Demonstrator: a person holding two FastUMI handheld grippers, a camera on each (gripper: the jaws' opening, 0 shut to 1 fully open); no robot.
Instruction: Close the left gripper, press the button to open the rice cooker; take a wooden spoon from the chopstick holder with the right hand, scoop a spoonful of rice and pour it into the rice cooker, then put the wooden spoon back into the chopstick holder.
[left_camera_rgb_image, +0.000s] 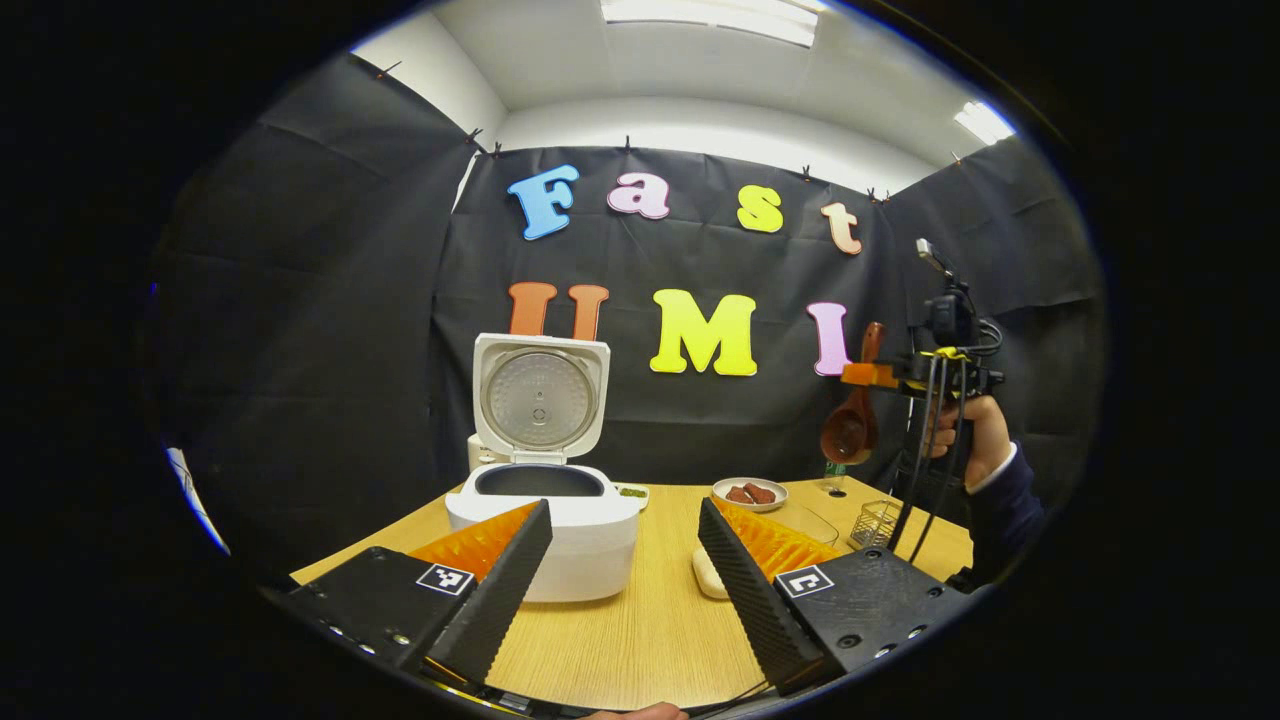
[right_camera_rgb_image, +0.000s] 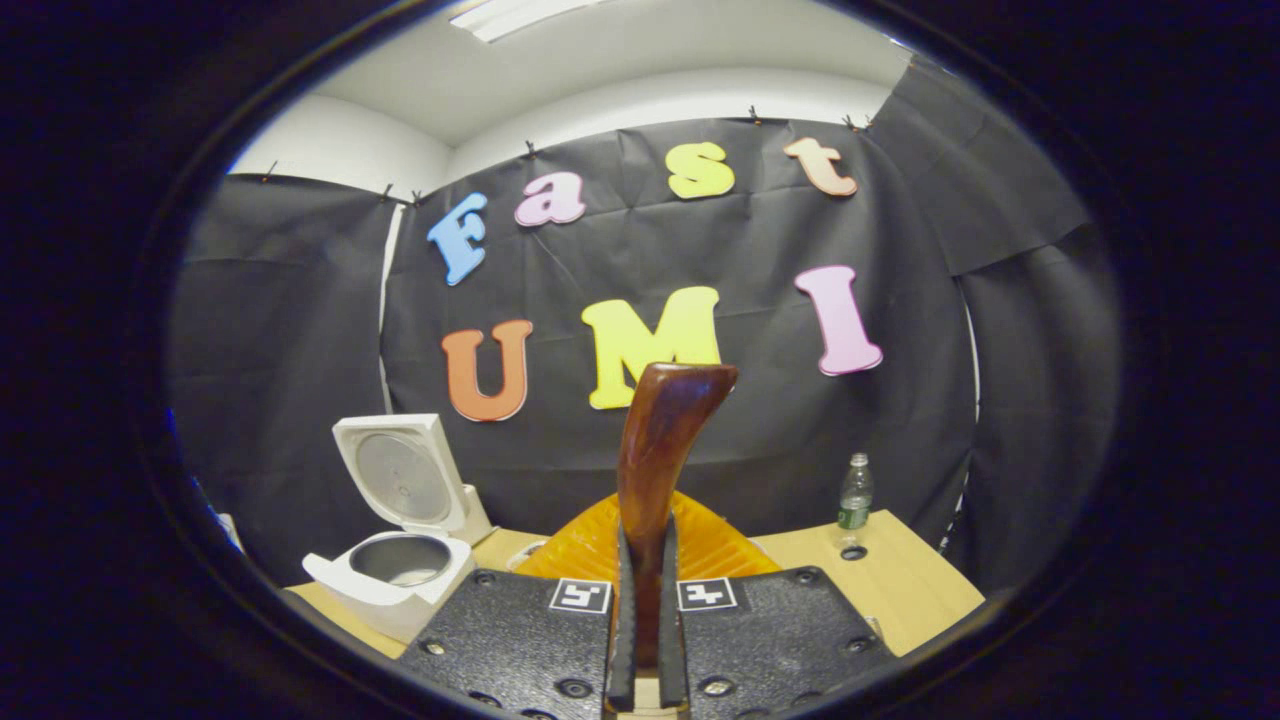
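While the white rice cooker stands with its lid raised, both views record the following.

Left gripper view, left gripper (left_camera_rgb_image: 620, 570): jaws apart, holding nothing, low over the light wooden table (left_camera_rgb_image: 640, 640).
Left gripper view, white rice cooker (left_camera_rgb_image: 545, 500): on the table just beyond the left finger, lid upright, dark inner pot exposed.
Left gripper view, right gripper (left_camera_rgb_image: 875, 375): held high at the right by a hand (left_camera_rgb_image: 965, 435) in a dark sleeve, gripping the brown wooden spoon (left_camera_rgb_image: 852, 420), bowl hanging downward.
Left gripper view, wire chopstick holder (left_camera_rgb_image: 878, 523): on the table below the spoon, well apart from it.
Left gripper view, small plate (left_camera_rgb_image: 750, 493): beside the holder, brown pieces on it.

Right gripper view, right gripper (right_camera_rgb_image: 646, 640): jaws clamped on the spoon's handle (right_camera_rgb_image: 655, 450), which rises upright between them.
Right gripper view, rice cooker (right_camera_rgb_image: 395, 560): lower left, open.
Right gripper view, clear plastic bottle (right_camera_rgb_image: 855, 495): upright at the table's far right.
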